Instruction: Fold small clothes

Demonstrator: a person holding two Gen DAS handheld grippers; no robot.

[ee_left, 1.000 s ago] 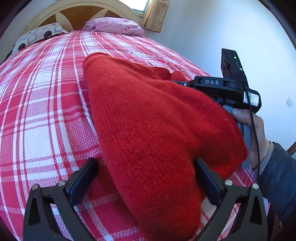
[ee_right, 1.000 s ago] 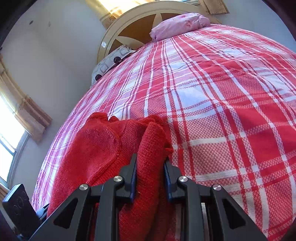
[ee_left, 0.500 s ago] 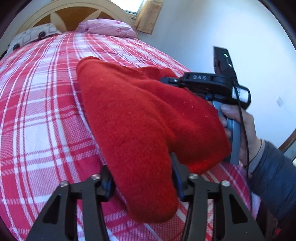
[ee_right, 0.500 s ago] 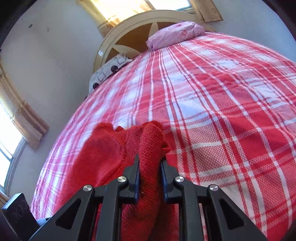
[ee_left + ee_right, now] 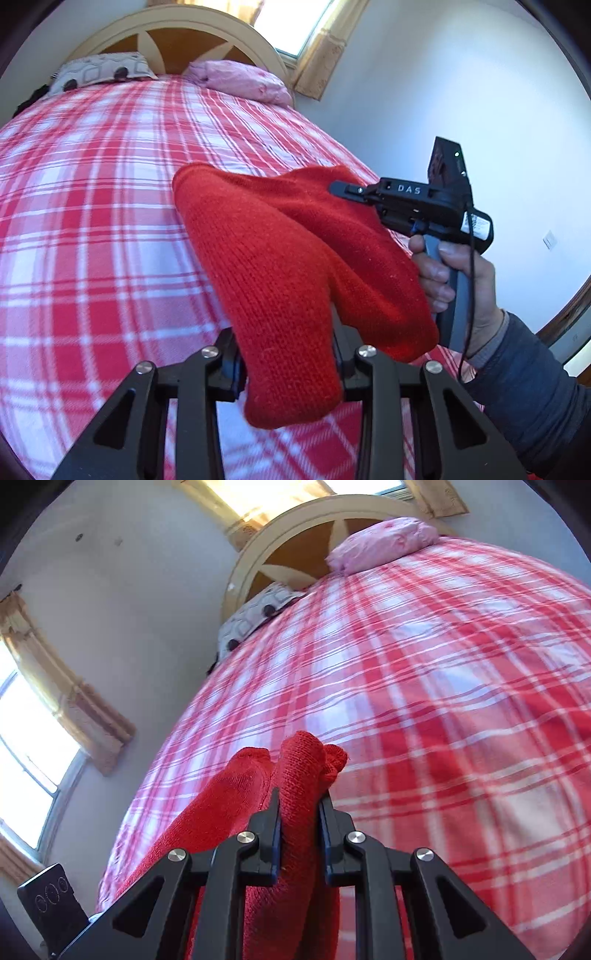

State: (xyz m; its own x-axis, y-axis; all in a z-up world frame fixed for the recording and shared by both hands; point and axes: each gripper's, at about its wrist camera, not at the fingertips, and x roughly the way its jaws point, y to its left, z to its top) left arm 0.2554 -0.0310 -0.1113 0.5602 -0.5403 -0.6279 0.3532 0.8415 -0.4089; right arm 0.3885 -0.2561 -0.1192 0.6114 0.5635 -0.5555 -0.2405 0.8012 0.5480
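A red knitted garment (image 5: 280, 258) hangs in the air above the red and white plaid bed (image 5: 92, 221), held between both grippers. My left gripper (image 5: 288, 354) is shut on its near lower edge; the cloth drapes over the jaws. My right gripper (image 5: 299, 812) is shut on a bunched fold of the same garment (image 5: 299, 768). In the left wrist view the right gripper (image 5: 343, 190) grips the garment's far right edge, with the person's hand on its handle.
A pink pillow (image 5: 243, 79) and a patterned grey pillow (image 5: 99, 72) lie at the head of the bed by the cream headboard (image 5: 177, 33). A white wall (image 5: 461, 92) stands on the right. Curtained windows (image 5: 33, 716) are on the left.
My left gripper closed on the garment's near edge. Both grippers then rose, lifting the garment off the bed. My right gripper kept its grip throughout.
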